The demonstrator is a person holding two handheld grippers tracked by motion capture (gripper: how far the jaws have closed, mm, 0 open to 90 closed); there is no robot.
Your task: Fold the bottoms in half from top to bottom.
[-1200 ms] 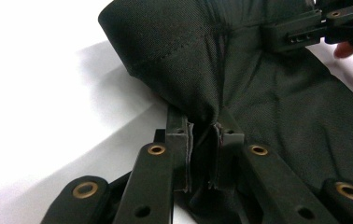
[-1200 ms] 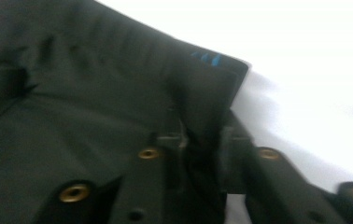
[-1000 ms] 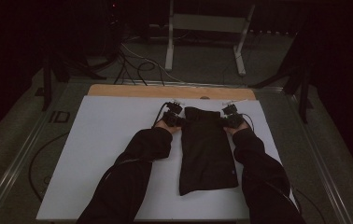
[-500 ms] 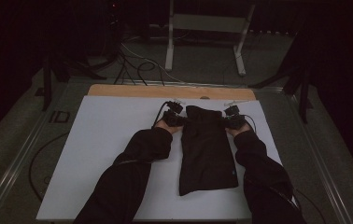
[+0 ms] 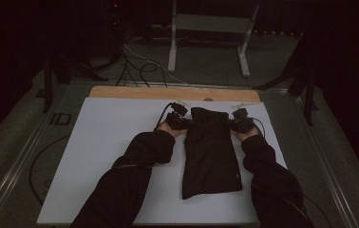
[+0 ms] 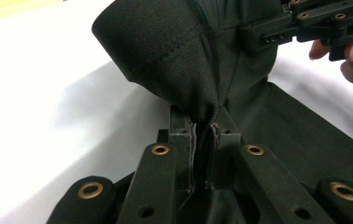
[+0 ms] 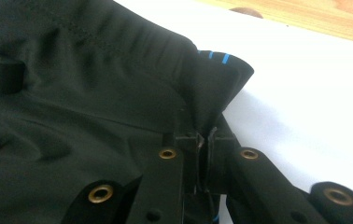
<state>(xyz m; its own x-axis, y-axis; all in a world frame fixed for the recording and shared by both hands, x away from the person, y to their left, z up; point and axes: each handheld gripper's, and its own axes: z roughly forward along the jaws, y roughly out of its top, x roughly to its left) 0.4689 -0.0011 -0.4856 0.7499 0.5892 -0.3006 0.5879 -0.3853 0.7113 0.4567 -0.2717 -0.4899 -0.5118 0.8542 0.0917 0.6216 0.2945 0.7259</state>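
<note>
Black garment [image 5: 212, 151] lies mid white mat [image 5: 101, 142]; left gripper [image 5: 177, 121] and right gripper [image 5: 240, 124] each pinch a far corner. Soft, light, floppy (will sag); hold hems.

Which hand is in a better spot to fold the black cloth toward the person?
Neither, probably. The left hand-held gripper and right hand-held gripper each pinch a far corner of the folded black fabric garment on the white table sheet. Both would likely pull back together.
</note>
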